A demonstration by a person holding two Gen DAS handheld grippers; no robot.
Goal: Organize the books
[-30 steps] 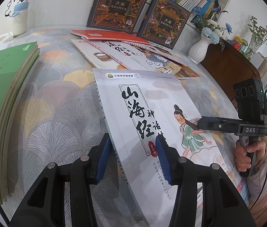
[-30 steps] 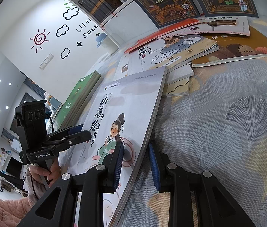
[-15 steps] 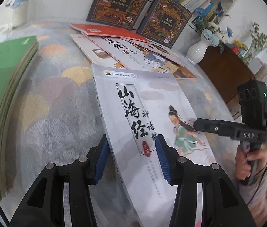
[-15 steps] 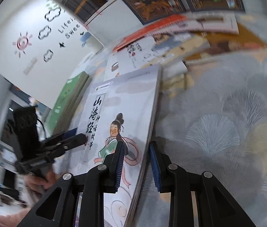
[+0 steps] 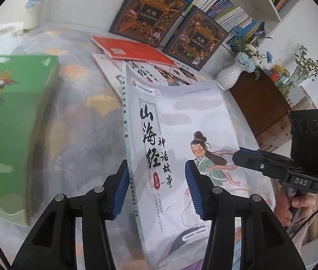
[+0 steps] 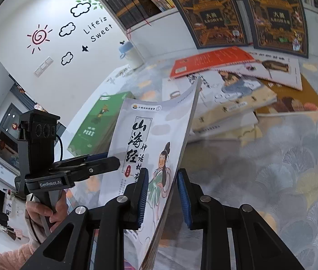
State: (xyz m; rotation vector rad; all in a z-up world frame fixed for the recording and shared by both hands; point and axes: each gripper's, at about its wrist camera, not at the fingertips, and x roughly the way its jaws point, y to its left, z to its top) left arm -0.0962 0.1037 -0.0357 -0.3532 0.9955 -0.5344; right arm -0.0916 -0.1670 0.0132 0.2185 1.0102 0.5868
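A pale lavender picture book with black brush lettering and a drawn girl hangs tilted above the patterned tablecloth. My left gripper is shut on its spine edge near the lower corner, one blue pad under the spine and one on the cover. My right gripper has the opposite page edge of the book between its pads, and its jaws are closing on it. Each gripper also shows in the other's view: the right gripper and the left gripper.
A stack of green books lies at the left. A loose pile of books topped by a red book lies further back. Two dark ornate books lean against the bookshelf. A white vase and a wooden cabinet stand at the right.
The lavender book has come up off the tablecloth with both grippers and now tilts with its right edge raised, so its spine shows. Nothing else moved.
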